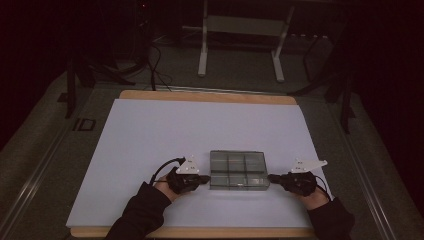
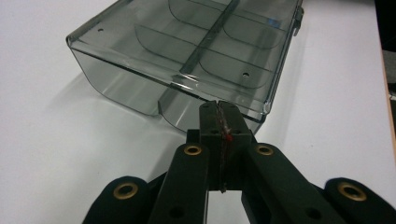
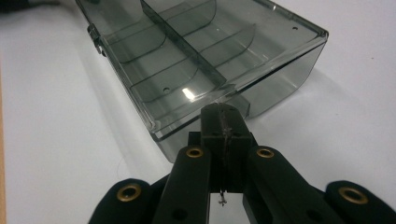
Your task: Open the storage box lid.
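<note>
A smoky clear plastic organizer box [image 1: 238, 170] with its lid closed and several compartments lies on the white mat [image 1: 150, 140]. My left gripper [image 1: 207, 178] is shut, its tips right at the box's left end. In the left gripper view the closed jaws of the left gripper [image 2: 219, 105] meet the box [image 2: 187, 51] at its end wall, near the lid's rim. My right gripper [image 1: 270, 177] is shut too, tips against the box's right end. The right gripper view has the right gripper [image 3: 222, 108] touching the box [image 3: 201, 60] just under the lid edge. Neither holds anything.
The mat covers a wooden tabletop [image 1: 210, 96]. A white metal stand [image 1: 240, 40] and cables [image 1: 155, 65] sit on the dim floor beyond the table. A latch [image 3: 95, 36] sits on the box's long side. Sleeved forearms [image 1: 142, 212] enter from the bottom.
</note>
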### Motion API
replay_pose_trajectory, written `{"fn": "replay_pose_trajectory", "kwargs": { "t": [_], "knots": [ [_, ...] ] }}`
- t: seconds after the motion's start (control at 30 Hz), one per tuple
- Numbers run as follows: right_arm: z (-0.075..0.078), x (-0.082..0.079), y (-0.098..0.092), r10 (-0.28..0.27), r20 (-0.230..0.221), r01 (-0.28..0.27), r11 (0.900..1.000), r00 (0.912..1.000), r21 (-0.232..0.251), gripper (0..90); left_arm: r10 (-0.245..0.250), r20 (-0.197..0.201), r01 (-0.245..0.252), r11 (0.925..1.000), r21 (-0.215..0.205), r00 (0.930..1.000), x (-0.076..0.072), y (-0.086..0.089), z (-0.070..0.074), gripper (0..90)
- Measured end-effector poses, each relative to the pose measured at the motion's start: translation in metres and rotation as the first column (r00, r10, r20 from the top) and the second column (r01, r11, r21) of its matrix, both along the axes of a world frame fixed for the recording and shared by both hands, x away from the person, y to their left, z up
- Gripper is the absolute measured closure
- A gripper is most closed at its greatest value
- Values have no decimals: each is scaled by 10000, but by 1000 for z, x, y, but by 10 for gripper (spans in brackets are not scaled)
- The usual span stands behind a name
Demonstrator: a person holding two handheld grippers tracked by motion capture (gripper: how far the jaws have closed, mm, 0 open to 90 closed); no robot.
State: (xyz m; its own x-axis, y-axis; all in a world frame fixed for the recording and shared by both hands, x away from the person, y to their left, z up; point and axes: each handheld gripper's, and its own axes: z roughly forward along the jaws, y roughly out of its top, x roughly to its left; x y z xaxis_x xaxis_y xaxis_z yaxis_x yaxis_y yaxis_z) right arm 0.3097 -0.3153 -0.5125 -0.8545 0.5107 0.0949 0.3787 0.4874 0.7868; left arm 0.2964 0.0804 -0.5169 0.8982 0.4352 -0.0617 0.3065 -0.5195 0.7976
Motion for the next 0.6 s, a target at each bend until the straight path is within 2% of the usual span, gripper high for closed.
{"fn": "replay_pose_trajectory", "kwargs": {
  "t": [0.17,0.4,0.5,0.6],
  "knots": [
    [1,1,1,13,88,-13,10000,10000,59,874,132,133,-130,9999,-97,9998,2,-1,2,900],
    [3,6,1,-301,243,295,9992,9992,256,753,806,606,-798,9967,-155,9949,6,-2,3,699],
    [4,10,2,-381,422,375,9992,9984,163,718,975,806,-962,9952,-196,9920,8,-3,4,671],
    [6,14,3,-510,551,498,9985,9972,221,678,1113,864,-1078,9932,-442,9900,10,-3,4,638]
  ]
}}
